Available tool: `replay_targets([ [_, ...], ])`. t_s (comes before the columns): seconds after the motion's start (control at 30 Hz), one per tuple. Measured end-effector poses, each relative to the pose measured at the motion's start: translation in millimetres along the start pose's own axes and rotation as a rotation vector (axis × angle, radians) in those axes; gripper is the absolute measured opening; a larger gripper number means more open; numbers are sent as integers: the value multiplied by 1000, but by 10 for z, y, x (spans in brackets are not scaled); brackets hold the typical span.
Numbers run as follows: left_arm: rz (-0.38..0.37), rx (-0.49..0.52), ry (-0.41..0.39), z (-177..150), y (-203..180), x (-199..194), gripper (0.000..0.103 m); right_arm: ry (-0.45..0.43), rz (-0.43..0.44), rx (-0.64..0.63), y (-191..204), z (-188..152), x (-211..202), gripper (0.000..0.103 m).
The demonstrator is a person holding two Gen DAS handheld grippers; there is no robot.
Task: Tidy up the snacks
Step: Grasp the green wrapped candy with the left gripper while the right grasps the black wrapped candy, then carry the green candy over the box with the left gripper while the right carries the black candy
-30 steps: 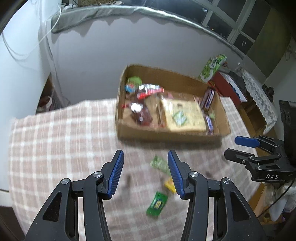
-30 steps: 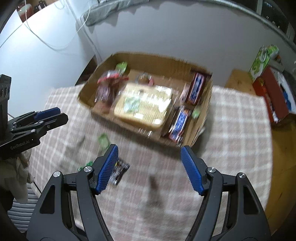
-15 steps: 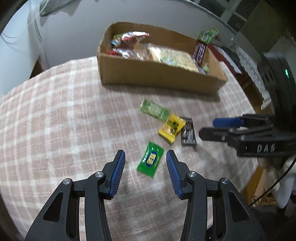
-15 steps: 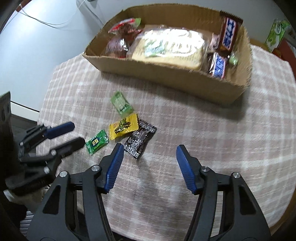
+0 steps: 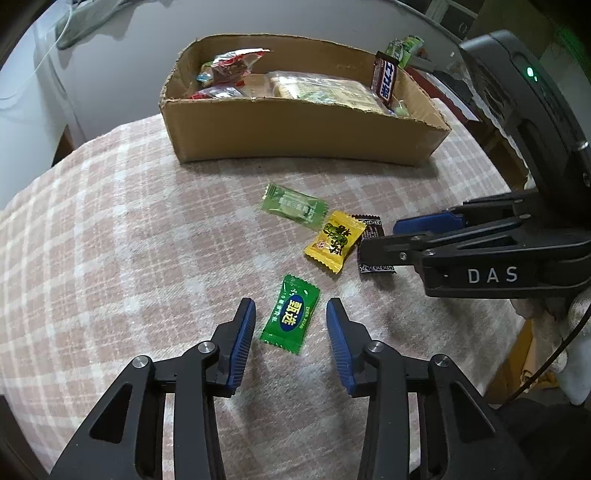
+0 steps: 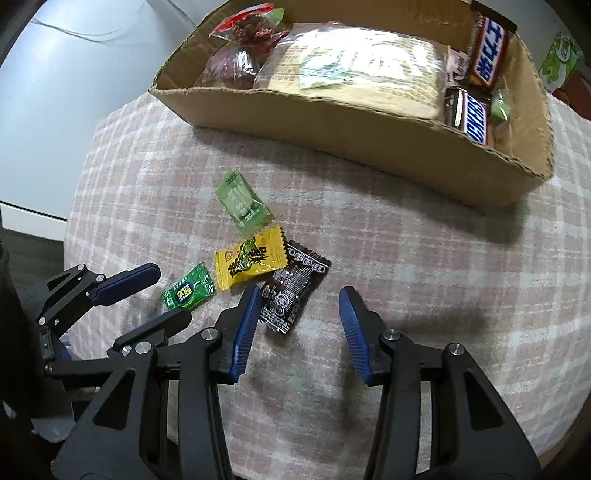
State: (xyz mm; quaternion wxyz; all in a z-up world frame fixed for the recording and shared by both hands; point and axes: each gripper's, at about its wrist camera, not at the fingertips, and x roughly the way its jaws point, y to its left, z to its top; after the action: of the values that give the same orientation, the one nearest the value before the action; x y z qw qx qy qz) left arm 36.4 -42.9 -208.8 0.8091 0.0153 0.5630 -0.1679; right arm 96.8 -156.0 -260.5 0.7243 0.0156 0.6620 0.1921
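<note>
Left wrist view: left gripper (image 5: 290,320) jaws spread wide, empty, straddling dark green candy (image 5: 290,319) on checked cloth (image 5: 110,258). Right gripper (image 6: 301,308) wide apart, empty, over black candy (image 6: 293,288). Yellow candy (image 6: 251,262) and light green candy (image 6: 243,203) nearby; cardboard snack box (image 6: 332,122) behind.

A pink-and-white checked cloth (image 5: 110,236) covers the table, which stands before a plain pale grey wall (image 5: 122,70), with a thin white cable (image 6: 74,31) against a light panel and dark-framed glazing (image 5: 450,18) beyond.
</note>
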Motion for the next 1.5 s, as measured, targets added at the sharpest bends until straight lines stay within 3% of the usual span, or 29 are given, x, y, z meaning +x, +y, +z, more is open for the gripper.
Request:
replay_targets([
  [0.2, 14, -7, 12, 40, 5, 97, 38, 16, -54, -54, 206, 121, 115, 46],
  [0.4, 25, 17, 22, 48, -80, 176, 38, 39, -117, -129, 350, 132, 203, 29],
  [0.6, 42, 57, 15, 81, -191, 233, 38, 39, -113, -137, 381, 119, 233, 29],
  [0.67, 54, 77, 3, 94, -247, 251, 28, 38, -118, -147, 329, 105, 211, 29],
  [0.83, 36, 30, -9, 116, -145, 244, 20, 36, -117, -150, 314, 81, 151, 22],
  [1.2, 25, -44, -39, 39, 75, 89, 20, 9, -88, -134, 67, -56, 16, 19],
  [1.5, 17, -32, -114, 197, 60, -250, 19, -70, -55, -119, -56, -157, -469, 17],
])
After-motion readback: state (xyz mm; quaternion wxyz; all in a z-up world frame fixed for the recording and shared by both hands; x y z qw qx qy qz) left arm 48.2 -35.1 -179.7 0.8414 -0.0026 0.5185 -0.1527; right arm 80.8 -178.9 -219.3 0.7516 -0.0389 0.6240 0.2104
